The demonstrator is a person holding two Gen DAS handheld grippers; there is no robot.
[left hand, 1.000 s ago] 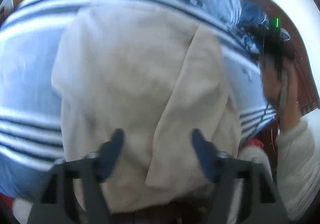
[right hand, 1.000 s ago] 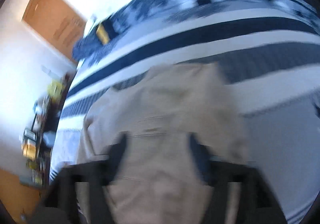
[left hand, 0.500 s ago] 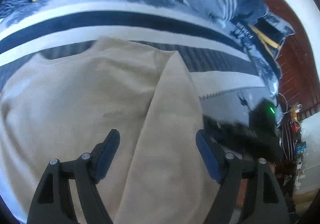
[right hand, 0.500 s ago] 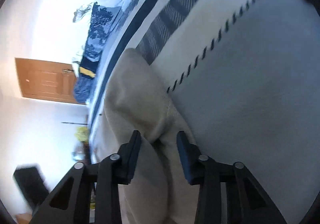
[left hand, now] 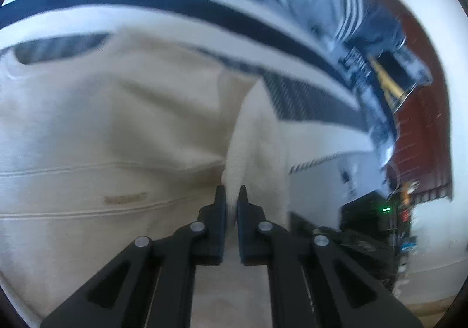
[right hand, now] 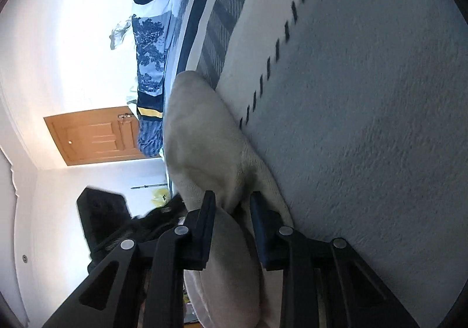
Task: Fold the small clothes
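A beige sweatshirt (left hand: 117,123) lies spread on a blue and white striped bed cover (left hand: 175,3), with one sleeve folded in over its body. My left gripper (left hand: 231,193) is shut on a raised ridge of that fabric near the sleeve's edge. In the right wrist view the picture is rolled sideways, and the same sweatshirt (right hand: 201,135) bulges up beside the pale blue cover (right hand: 365,123). My right gripper (right hand: 232,199) has a thick fold of the garment's edge between its jaws, which are closing and pressing on it.
Crumpled blue patterned bedding (left hand: 336,6) lies at the far end of the bed, by a red-brown headboard (left hand: 421,135). A black device with a green light (left hand: 371,211) sits past the bed's right edge. A wooden door (right hand: 96,135) and a black object (right hand: 102,217) are off the bed.
Both grippers came down onto the sweatshirt. The left one slid to the folded sleeve and shut on it. The right one rolled sideways and narrowed onto the garment's edge.
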